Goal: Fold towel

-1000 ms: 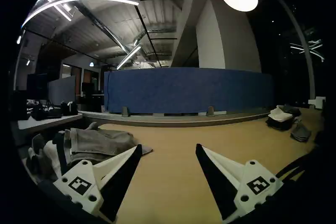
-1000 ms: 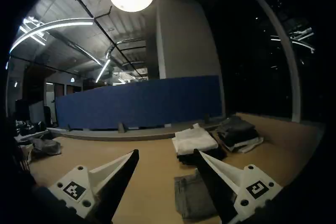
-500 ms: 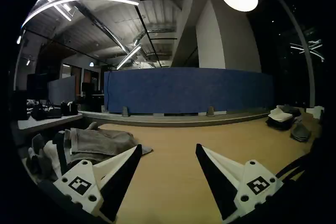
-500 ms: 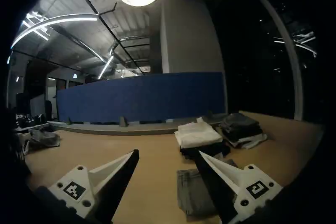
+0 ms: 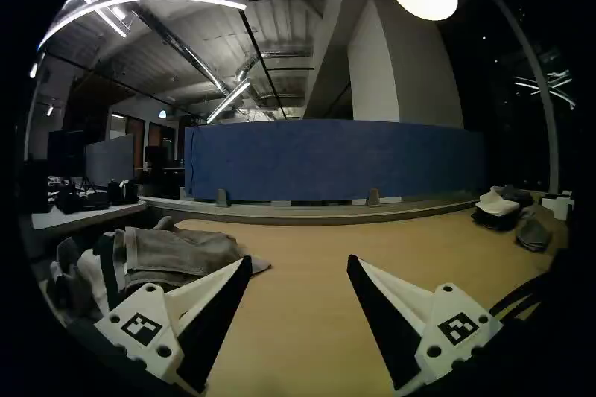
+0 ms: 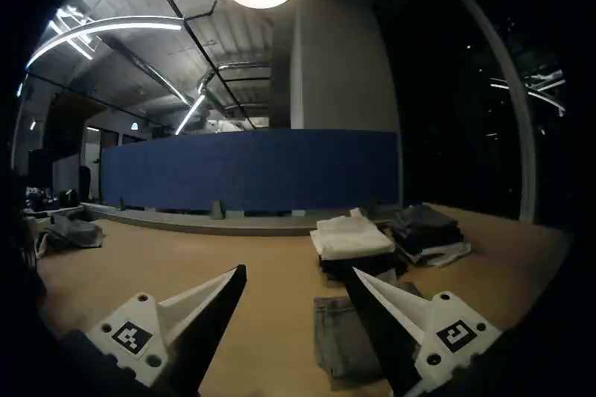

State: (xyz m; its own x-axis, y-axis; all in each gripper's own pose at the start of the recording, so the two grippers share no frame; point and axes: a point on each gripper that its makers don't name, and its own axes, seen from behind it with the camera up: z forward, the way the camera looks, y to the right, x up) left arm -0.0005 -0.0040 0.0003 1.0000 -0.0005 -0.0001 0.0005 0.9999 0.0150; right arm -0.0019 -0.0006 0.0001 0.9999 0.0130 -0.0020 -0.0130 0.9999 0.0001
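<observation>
Left gripper (image 5: 298,258) hovers low over the surface (image 5: 417,240), jaws wide apart and empty. A crumpled towel (image 5: 175,252) lies at its 10 o'clock, just past the left jaw. Right gripper (image 6: 295,269) hangs with jaws spread too. A folded towel (image 6: 339,330) lies at 5 o'clock and a white stack (image 6: 349,237) at 1 o'clock.

The grey towel (image 6: 335,331) sits partly hidden behind the right hand-held gripper (image 6: 296,269).
</observation>
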